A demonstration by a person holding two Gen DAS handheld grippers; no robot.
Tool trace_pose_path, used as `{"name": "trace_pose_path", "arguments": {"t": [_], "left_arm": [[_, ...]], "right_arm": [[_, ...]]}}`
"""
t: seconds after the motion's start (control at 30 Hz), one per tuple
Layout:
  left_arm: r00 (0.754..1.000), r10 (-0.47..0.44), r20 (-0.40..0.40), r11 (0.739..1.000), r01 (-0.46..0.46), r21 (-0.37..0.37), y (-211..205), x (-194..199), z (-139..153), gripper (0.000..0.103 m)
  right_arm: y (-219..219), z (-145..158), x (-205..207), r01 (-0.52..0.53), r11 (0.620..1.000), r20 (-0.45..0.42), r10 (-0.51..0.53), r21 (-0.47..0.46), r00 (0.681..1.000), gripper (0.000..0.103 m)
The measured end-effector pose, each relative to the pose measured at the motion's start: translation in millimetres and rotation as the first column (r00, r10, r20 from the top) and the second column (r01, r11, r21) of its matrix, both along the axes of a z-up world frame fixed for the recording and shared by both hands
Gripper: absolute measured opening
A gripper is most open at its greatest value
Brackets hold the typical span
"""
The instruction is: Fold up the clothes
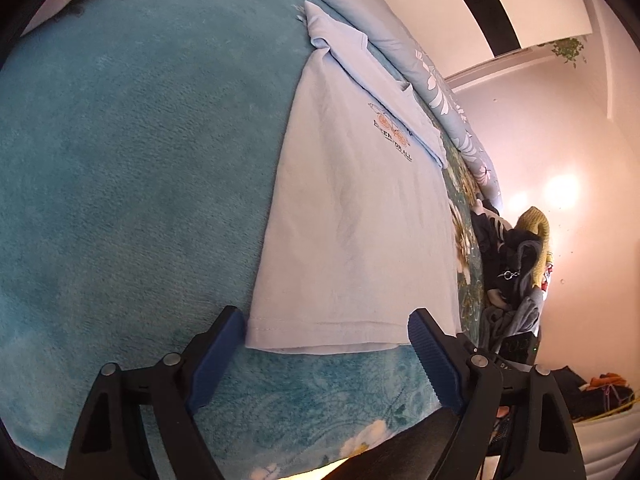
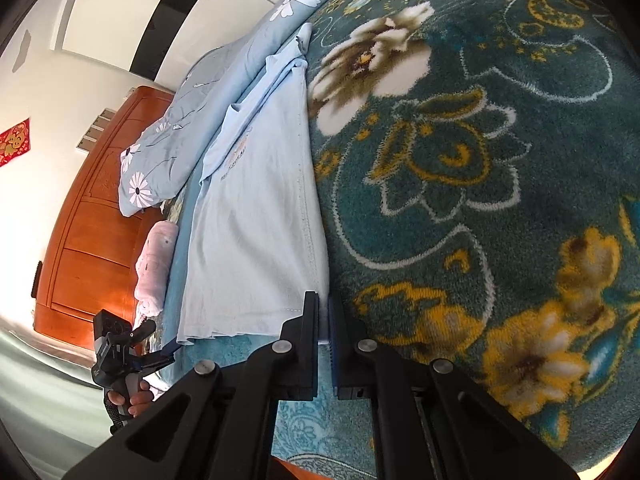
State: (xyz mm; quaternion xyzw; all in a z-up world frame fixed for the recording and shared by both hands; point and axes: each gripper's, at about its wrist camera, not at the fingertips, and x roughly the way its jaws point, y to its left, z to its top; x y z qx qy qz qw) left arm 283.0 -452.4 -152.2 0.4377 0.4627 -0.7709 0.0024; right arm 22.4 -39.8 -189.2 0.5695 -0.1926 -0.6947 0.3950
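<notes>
A light blue T-shirt [image 1: 352, 216] with a small chest logo lies flat on a teal blanket [image 1: 132, 168], its sides folded in to a long strip. My left gripper [image 1: 328, 340] is open, its blue pads either side of the bottom hem, holding nothing. In the right wrist view the same T-shirt [image 2: 256, 216] lies along the edge of the flowered blanket [image 2: 460, 160]. My right gripper [image 2: 323, 312] is shut on the shirt's bottom hem corner. The left gripper [image 2: 160, 356] shows there at the lower left, held in a hand.
A light blue flowered duvet [image 1: 448, 100] lies past the shirt's collar. Dark clothes and a yellow garment [image 1: 516, 256] are piled at the bed's end. A wooden headboard [image 2: 92, 216] and a pink rolled towel [image 2: 154, 264] are at the left.
</notes>
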Motion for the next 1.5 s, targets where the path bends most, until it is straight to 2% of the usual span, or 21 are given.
{"name": "trace_pose_path", "arguments": {"t": [0.1, 0.23, 0.3, 0.5, 0.67, 0.87, 1.0, 1.1, 1.2, 1.3, 1.5], "left_arm": [[0.999, 0.043, 0.008, 0.999, -0.043, 0.017, -6, 3, -5, 0.061], [0.996, 0.084, 0.018, 0.996, -0.084, 0.026, -11, 8, -10, 0.044], [0.994, 0.101, 0.033, 0.995, -0.101, 0.008, -13, 10, -12, 0.004], [0.988, 0.152, 0.002, 0.988, -0.151, -0.038, -21, 26, -5, 0.004], [0.992, 0.123, 0.027, 0.99, -0.121, -0.075, -18, 26, -9, 0.004], [0.996, 0.091, 0.02, 0.995, -0.09, -0.048, -19, 20, -15, 0.005], [0.999, 0.051, 0.015, 0.997, -0.05, -0.052, -21, 14, -14, 0.01], [1.0, 0.023, 0.004, 1.0, -0.023, -0.009, -25, 10, -17, 0.02], [1.0, 0.002, -0.015, 1.0, -0.001, 0.023, -29, 4, -19, 0.027], [0.999, -0.027, -0.042, 0.998, 0.029, 0.051, -29, -2, -20, 0.038], [0.995, -0.061, -0.08, 0.989, 0.072, 0.132, -28, -8, -26, 0.039]], "right_arm": [[0, 1, 1, -0.007, 1.0, -0.002, 0.007, 0.008, 1.0, 0.005], [2, 0, 1, -0.007, 1.0, 0.004, 0.007, 0.008, 1.0, 0.005], [3, 0, 0, -0.004, 1.0, 0.01, 0.004, 0.004, 1.0, 0.005], [7, 9, 5, -0.012, 1.0, -0.015, 0.012, -0.002, 1.0, 0.005], [6, 4, 8, -0.03, 0.999, -0.013, 0.03, 0.021, 0.999, 0.005], [10, 3, 4, -0.017, 1.0, 0.014, 0.017, -0.008, 1.0, 0.006], [9, 4, -2, -0.004, 1.0, 0.013, 0.004, -0.01, 1.0, 0.013], [5, 5, -8, -0.007, 1.0, 0.011, 0.007, -0.015, 1.0, 0.022], [-1, 4, -15, -0.015, 1.0, 0.019, 0.015, -0.01, 1.0, 0.025], [-4, 3, -19, -0.03, 0.999, 0.041, 0.031, -0.021, 0.999, 0.028], [-11, -5, -6, -0.106, 0.99, 0.092, 0.115, -0.097, 0.989, 0.028]]}}
